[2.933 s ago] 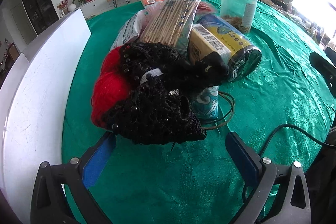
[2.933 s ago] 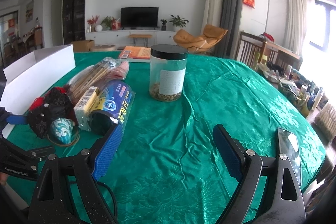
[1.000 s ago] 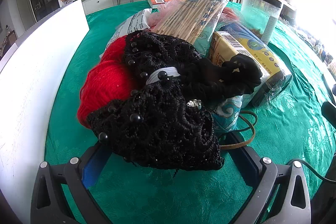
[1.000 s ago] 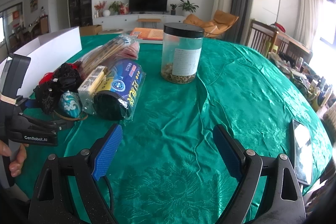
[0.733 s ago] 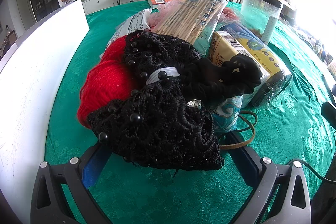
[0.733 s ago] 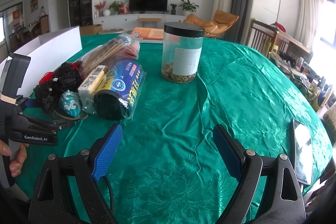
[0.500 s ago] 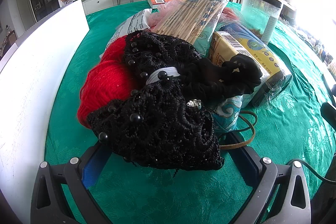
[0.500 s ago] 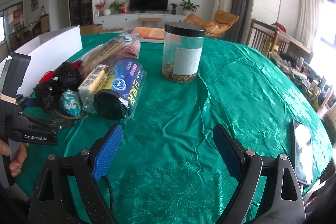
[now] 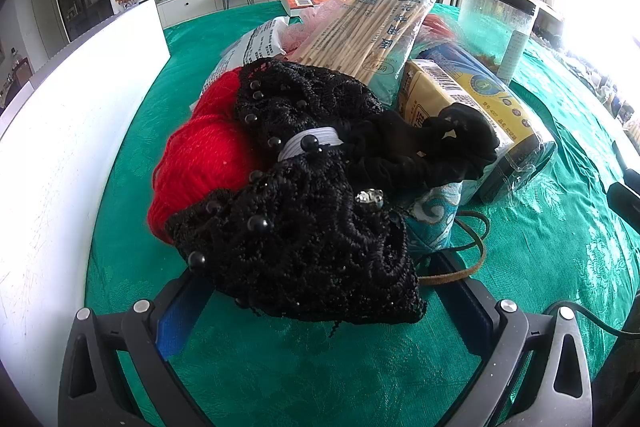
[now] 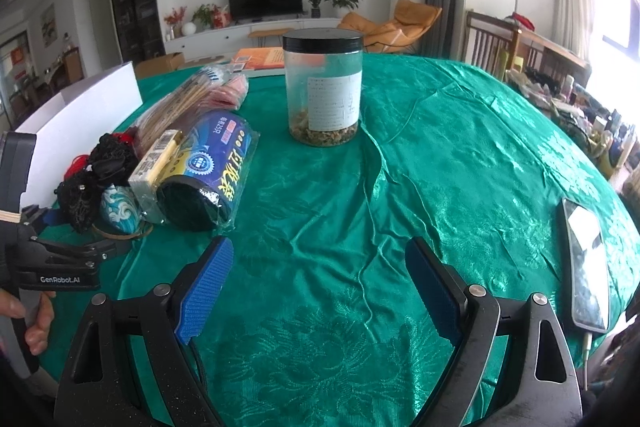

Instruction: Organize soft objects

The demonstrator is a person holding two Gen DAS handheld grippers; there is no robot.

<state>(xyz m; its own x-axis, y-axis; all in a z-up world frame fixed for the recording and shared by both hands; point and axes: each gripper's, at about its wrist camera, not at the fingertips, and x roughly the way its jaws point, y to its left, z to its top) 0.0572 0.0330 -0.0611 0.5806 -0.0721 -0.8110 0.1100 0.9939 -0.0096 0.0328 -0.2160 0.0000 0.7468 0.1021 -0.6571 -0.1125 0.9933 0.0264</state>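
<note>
Left wrist view: the left gripper (image 9: 320, 303) stands spread wide, its blue pads (image 9: 178, 321) flanking the near end of the black beaded lace piece (image 9: 304, 235); contact cannot be confirmed. The lace lies heaped against red yarn (image 9: 200, 163), near the white box (image 9: 60, 131) at the tabletop's left edge.

Right wrist view: the right gripper (image 10: 316, 287) is spread wide over bare green tablecloth (image 10: 440, 155), holding nothing. The lace (image 10: 80, 195) lies well apart at far left, beside the left gripper (image 10: 44, 231).
</note>
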